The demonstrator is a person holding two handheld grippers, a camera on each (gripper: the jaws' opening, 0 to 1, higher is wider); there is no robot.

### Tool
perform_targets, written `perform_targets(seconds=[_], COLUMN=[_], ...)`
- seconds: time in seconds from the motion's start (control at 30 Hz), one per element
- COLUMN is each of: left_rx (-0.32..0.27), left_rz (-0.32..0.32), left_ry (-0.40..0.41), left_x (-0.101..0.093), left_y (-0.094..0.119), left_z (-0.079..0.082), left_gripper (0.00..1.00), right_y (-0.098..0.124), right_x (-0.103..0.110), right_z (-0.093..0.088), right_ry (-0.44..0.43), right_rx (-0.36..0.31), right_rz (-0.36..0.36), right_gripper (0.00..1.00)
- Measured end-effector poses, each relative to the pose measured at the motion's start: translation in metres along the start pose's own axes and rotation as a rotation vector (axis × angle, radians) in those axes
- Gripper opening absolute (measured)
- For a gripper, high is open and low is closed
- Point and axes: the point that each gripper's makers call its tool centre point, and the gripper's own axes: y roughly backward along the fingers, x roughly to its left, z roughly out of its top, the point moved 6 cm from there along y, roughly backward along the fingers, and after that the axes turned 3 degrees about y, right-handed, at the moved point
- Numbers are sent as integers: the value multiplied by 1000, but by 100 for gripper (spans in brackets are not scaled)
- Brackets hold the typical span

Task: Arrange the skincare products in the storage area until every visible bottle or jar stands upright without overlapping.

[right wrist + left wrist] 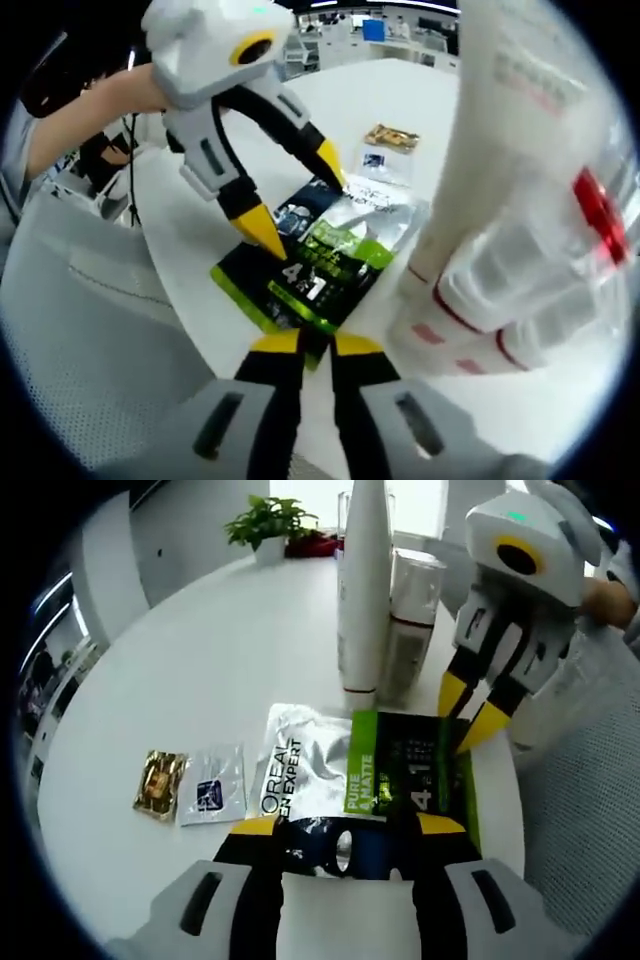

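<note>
A flat silver, green and black sachet lies on the white round table. My left gripper is open, its yellow-tipped jaws standing wide on either side of the sachet's near end. My right gripper comes in from the right and pinches the sachet's green far edge. In the right gripper view the sachet runs into my right gripper, whose jaws are nearly together on its corner. The left gripper straddles the far end there. A tall white bottle and a clear bottle with a red band stand upright behind.
A small gold sachet and a small silver sachet lie flat to the left. A potted plant stands at the table's far edge. A grey mesh chair sits beside the table. A person's arm holds the left gripper.
</note>
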Motion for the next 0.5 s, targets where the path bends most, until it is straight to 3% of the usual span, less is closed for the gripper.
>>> perform_targets(seconds=[0.2,0.33,0.5], left_rx=[3,7,8], left_rz=[-7,-11,-7], left_ry=[-2,-6,0], left_x=[1,2,3], left_y=[0,-1,-1], left_z=[0,1,2], left_gripper=[48,48,48], right_y=[9,16,15], right_x=[2,0,3], right_z=[-3,-1,6], right_ry=[65,67,98], right_rx=[29,6,-21], right_rz=[-53,-77,-89], right_gripper=[11,14,12])
